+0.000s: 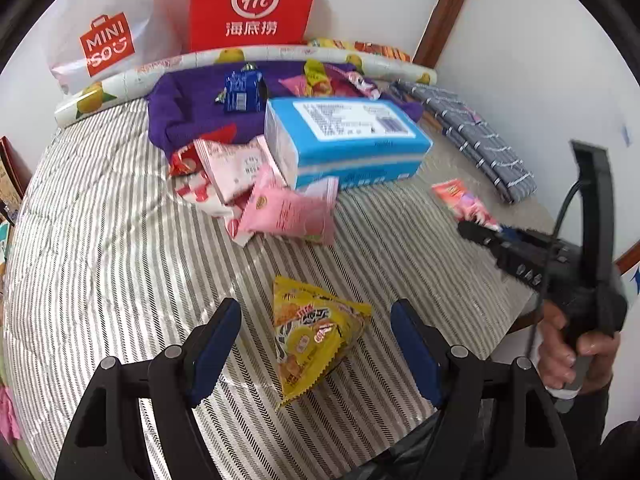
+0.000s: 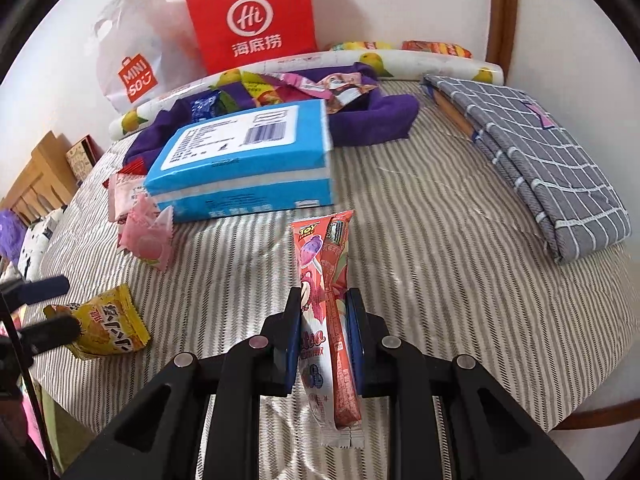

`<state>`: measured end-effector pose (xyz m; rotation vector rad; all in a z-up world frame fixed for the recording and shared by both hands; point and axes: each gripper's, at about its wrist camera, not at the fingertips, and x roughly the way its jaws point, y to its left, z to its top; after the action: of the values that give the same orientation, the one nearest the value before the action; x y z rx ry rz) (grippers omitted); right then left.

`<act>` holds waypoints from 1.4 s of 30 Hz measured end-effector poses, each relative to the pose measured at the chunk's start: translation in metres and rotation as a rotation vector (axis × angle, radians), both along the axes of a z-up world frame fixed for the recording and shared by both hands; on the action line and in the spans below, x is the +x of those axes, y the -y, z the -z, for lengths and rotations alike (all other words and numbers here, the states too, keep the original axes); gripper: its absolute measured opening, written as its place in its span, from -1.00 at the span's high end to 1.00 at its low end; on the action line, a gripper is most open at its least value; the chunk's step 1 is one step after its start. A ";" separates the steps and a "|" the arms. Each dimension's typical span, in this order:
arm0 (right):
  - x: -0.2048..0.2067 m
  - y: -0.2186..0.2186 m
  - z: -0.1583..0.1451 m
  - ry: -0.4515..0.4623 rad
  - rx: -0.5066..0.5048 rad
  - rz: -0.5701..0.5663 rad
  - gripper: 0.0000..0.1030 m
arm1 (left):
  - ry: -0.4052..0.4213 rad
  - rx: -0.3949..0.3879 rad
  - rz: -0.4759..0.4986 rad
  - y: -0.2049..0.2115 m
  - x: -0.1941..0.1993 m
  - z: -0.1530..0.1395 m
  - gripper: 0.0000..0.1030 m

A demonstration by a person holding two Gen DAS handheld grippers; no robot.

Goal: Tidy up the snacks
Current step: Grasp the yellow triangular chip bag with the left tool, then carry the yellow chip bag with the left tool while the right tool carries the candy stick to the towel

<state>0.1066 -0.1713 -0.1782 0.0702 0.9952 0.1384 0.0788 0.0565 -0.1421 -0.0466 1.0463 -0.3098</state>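
I've both wrist views angled steeply down, close over the striped bedcover, sharing the blue box mid-frame.

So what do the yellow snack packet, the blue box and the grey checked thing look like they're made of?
Yellow snack packet: glossy printed plastic film, judging by the crimped, zigzag-cut ends and shiny creases. Blue box: probably a soft pack in plastic wrap rather than card, since the surface shines and the edges look slightly rounded. Grey checked thing: woven cloth, matte, folded in layers with a stitched hem.
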 end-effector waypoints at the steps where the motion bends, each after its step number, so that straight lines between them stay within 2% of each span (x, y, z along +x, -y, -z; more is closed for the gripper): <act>1: 0.000 0.001 0.000 0.001 0.000 0.003 0.59 | -0.012 0.014 -0.007 0.002 0.001 0.004 -0.47; 11: 0.001 0.008 0.002 0.001 -0.003 0.016 0.59 | -0.011 0.101 0.029 0.019 0.002 0.023 -0.46; 13: 0.002 0.008 0.005 -0.006 -0.006 0.016 0.59 | -0.001 0.100 0.035 0.019 0.001 0.024 -0.34; 16: 0.003 0.009 0.009 -0.016 -0.005 0.020 0.59 | 0.004 0.072 0.038 0.013 0.002 0.024 0.01; 19: 0.004 0.008 0.011 -0.021 -0.001 0.020 0.59 | 0.006 0.031 0.042 0.008 0.003 0.023 0.13; 32: 0.005 0.006 0.007 -0.019 0.005 0.007 0.59 | 0.035 0.004 0.038 0.006 0.005 0.010 0.19; 42: 0.002 0.003 -0.029 0.055 0.004 -0.027 0.59 | 0.087 -0.027 0.021 0.011 0.017 -0.020 0.19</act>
<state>0.1091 -0.1744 -0.1495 0.0562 0.9409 0.1662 0.0958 0.0459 -0.1224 -0.0456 0.9565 -0.3419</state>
